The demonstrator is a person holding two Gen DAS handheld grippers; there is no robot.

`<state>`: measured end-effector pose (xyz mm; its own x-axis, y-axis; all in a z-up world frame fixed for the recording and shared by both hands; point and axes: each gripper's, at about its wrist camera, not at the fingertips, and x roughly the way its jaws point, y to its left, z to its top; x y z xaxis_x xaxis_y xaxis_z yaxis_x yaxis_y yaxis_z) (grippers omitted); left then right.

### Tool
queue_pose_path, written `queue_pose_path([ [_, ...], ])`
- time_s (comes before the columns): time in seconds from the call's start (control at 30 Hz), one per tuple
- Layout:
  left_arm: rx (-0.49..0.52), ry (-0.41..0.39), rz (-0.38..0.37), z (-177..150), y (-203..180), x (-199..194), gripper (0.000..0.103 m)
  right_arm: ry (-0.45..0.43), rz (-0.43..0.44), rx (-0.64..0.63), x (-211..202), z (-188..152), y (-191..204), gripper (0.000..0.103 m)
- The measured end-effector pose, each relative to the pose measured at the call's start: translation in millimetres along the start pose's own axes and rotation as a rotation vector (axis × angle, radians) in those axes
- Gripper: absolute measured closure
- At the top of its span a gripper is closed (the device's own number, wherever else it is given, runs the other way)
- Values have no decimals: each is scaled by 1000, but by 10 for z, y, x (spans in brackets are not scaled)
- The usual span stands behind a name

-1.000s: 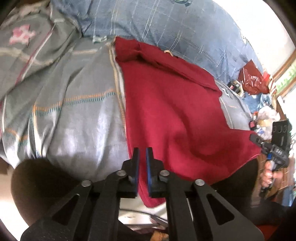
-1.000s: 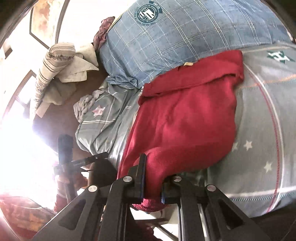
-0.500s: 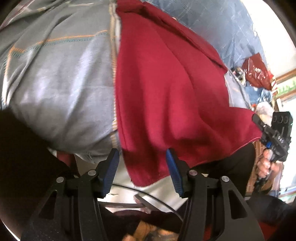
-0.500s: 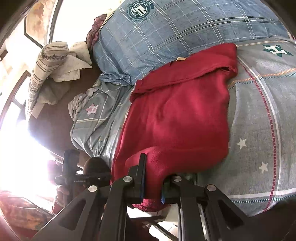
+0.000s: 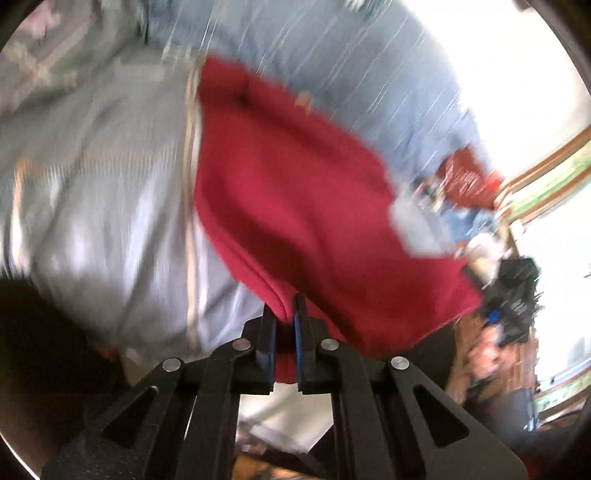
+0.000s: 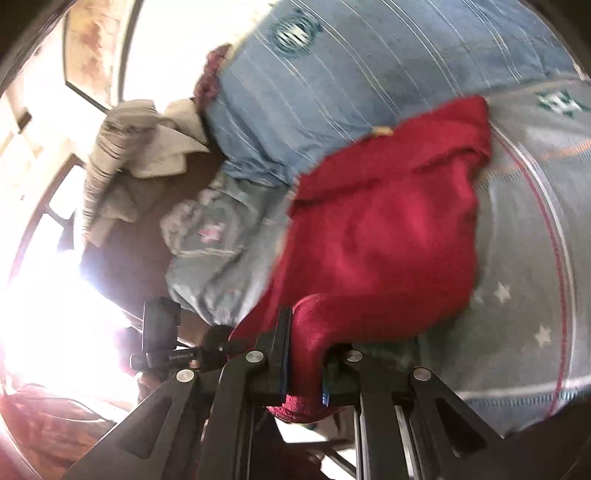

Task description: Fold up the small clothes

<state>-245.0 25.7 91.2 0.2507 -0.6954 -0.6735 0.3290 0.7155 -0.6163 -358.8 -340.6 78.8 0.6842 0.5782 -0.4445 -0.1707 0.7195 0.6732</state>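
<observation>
At the bed's near edge, both the left gripper [image 5: 285,314] and right gripper [image 6: 306,334] pinch the red garment [image 5: 295,192] by its hem, rest stretching away ahead.

garment [image 6: 388,240]: red | bedsheet [image 6: 524,258]: grey, white stars | pillow [image 6: 369,74]: blue plaid

A blue checked quilt [image 6: 369,92] lies at 12 o'clock, a striped bundle [image 6: 99,162], possibly cloth, at 10 o'clock.

No text can be read. A round emblem [image 6: 293,31] is printed on the blue checked bedding [image 6: 369,92], blurred beyond reading.
</observation>
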Motion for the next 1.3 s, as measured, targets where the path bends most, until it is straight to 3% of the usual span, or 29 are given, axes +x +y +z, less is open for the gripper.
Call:
queue_pose_path([
  [0.13, 48, -159, -5, 436, -106, -398, 98, -56, 7, -15, -50, 228, 31, 92],
  [0.3, 107, -240, 21, 1097, -324, -191, 98, -138, -48, -21, -5, 705, -42, 92],
  [0.4, 125, -248, 42, 1592, -295, 105, 98, -177, -126, -51, 130, 1099, -105, 92],
  [0.6, 90, -195, 133, 2324, -73, 870, 98, -158, -254, 47, 644, 1827, -698, 92],
  [0.77, 1, -156, 172, 2606, 306, 1415, 97, -92, -281, 129, 1107, 2124, -1251, 90],
  [0.83, -5, -135, 176, 2666, 406, 1530, 97, -70, -294, 131, 1211, 2128, -1382, 83],
  [0.9, 14, -128, 152, 2706, 445, 1540, 89, -49, -294, 112, 1244, 2107, -1464, 73],
  [1.0, 10, -132, 85, 2769, 440, 1463, 67, -77, -260, 157, 1119, 2154, -1554, 73],
  [1.03, 9, -154, 89, 2777, 413, 1417, 47, -108, -228, 185, 1036, 2172, -1571, 71],
  [1.07, 15, -190, 121, 2773, 374, 1362, 34, -162, -241, 202, 937, 2186, -1562, 53],
  [1.1, 39, -239, 166, 2750, 323, 1286, 33, -225, -280, 210, 815, 2185, -1545, 27],
  [1.13, 63, -264, 185, 2741, 281, 1248, 33, -267, -299, 214, 732, 2174, -1532, 21],
  [1.17, 84, -270, 196, 2732, 252, 1230, 33, -304, -284, 207, 620, 2148, -1508, 21],
  [1.23, 106, -258, 216, 2714, 207, 1249, 33, -271, -247, 169, 599, 2127, -1417, 25],
  [1.3, 118, -237, 230, 2697, 165, 1336, 33, -228, -301, 53, 696, 2074, -1209, 32],
])
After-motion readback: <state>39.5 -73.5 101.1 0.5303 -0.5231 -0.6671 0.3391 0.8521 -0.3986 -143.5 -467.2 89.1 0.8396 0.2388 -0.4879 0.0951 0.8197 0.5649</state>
